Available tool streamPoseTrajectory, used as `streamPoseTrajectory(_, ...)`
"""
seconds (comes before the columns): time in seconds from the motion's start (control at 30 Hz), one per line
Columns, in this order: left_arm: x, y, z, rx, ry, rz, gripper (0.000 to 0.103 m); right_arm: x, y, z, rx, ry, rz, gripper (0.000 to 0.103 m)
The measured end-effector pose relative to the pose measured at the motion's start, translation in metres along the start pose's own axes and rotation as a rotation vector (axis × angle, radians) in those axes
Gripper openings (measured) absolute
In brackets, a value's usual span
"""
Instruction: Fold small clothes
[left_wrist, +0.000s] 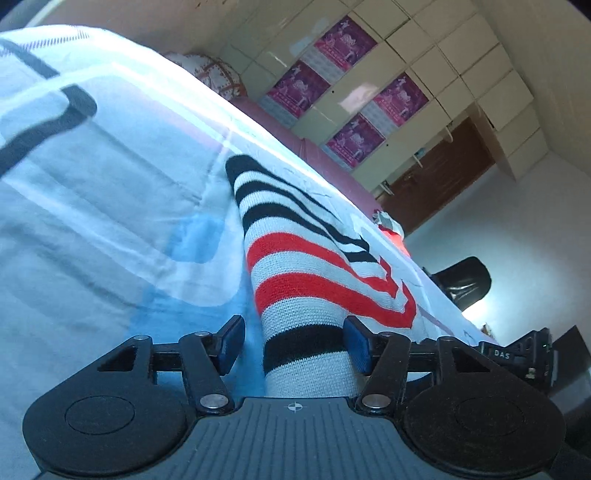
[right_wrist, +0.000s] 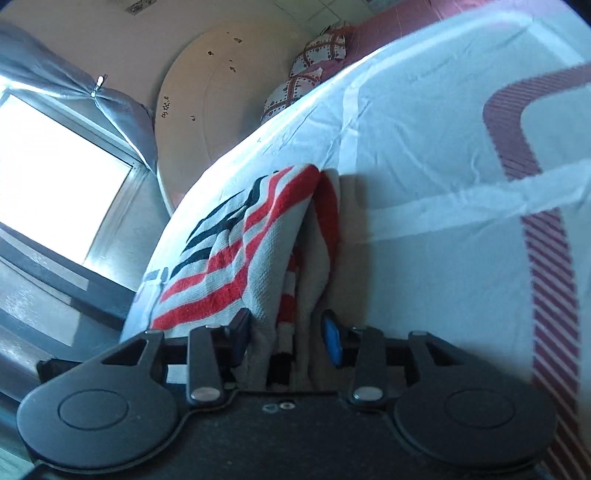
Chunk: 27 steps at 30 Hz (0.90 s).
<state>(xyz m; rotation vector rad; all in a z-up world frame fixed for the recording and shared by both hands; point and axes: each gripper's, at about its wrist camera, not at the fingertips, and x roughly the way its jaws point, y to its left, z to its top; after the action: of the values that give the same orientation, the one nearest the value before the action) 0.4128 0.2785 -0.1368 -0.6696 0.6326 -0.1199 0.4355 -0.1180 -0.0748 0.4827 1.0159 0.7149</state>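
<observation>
The left gripper (left_wrist: 293, 341) stands parted, its blue-padded fingers (left_wrist: 357, 343) to either side of a folded edge of the striped knit garment (left_wrist: 306, 280). The right-hand pad touches the cloth, while the left-hand pad stands clear of it with bedsheet showing in the gap, so nothing is clamped. The right gripper (right_wrist: 286, 338) has its jaws apart as well, with a bunched, layered fold of the same garment (right_wrist: 258, 236) between them. The cloth lies against the dark pad on one side and there is a gap before the blue pad (right_wrist: 330, 341) on the other; whether it is pinched cannot be told.

The garment is a ribbed knit in pale grey-white with broad bands: black nearest the left gripper, then two red, then several black running to the far end. It is doubled over, the stripes meeting in a chevron along one folded corner. From the right wrist, its layers are stacked with red and white edges showing inside the fold.

It lies on a bedsheet (left_wrist: 110, 184), white with blue blocks and dark outlines, and a red-striped curved band (right_wrist: 546, 258) in the right view
</observation>
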Motion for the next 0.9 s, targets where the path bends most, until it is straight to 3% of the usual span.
streamPoseTrajectory(0.07, -0.021, -0.013, 0.004, 0.054, -0.067, 0.004, 0.058, -0.024, 0.025, -0.004, -0.112, -0.062, -0.065, 0.029)
streamPoseTrajectory(0.17, -0.038, -0.040, 0.011, 0.184, -0.126, 0.014, 0.058, -0.045, 0.067, -0.016, -0.281, -0.106, -0.069, 0.018)
streamPoseTrajectory(0.37, -0.027, -0.084, -0.026, 0.426, -0.034, 0.085, 0.058, -0.020, 0.110, -0.041, -0.515, -0.049, -0.191, 0.011)
streamPoseTrajectory(0.43, -0.027, -0.087, -0.039, 0.470, -0.035, 0.131, 0.058, -0.009, 0.108, -0.053, -0.575, -0.014, -0.295, 0.000)
streamPoseTrajectory(0.47, -0.029, -0.089, -0.044, 0.492, -0.033, 0.153, 0.058, -0.004, 0.105, -0.058, -0.589, -0.011, -0.328, 0.000)
streamPoseTrajectory(0.7, -0.038, -0.102, -0.061, 0.607, -0.050, 0.225, 0.058, -0.003, 0.096, -0.068, -0.536, -0.022, -0.337, 0.000)
streamPoseTrajectory(0.77, -0.050, -0.110, -0.064, 0.599, -0.058, 0.251, 0.058, -0.011, 0.100, -0.066, -0.515, -0.032, -0.342, 0.014)
streamPoseTrajectory(0.8, -0.058, -0.114, -0.065, 0.585, -0.070, 0.267, 0.060, -0.020, 0.105, -0.066, -0.507, -0.067, -0.347, 0.035)
streamPoseTrajectory(0.83, -0.069, -0.117, -0.066, 0.570, -0.096, 0.284, 0.077, -0.032, 0.109, -0.067, -0.505, -0.113, -0.331, 0.047)
streamPoseTrajectory(0.9, -0.091, -0.126, -0.069, 0.535, -0.154, 0.341, 0.103, -0.053, 0.117, -0.072, -0.494, -0.148, -0.323, 0.055)
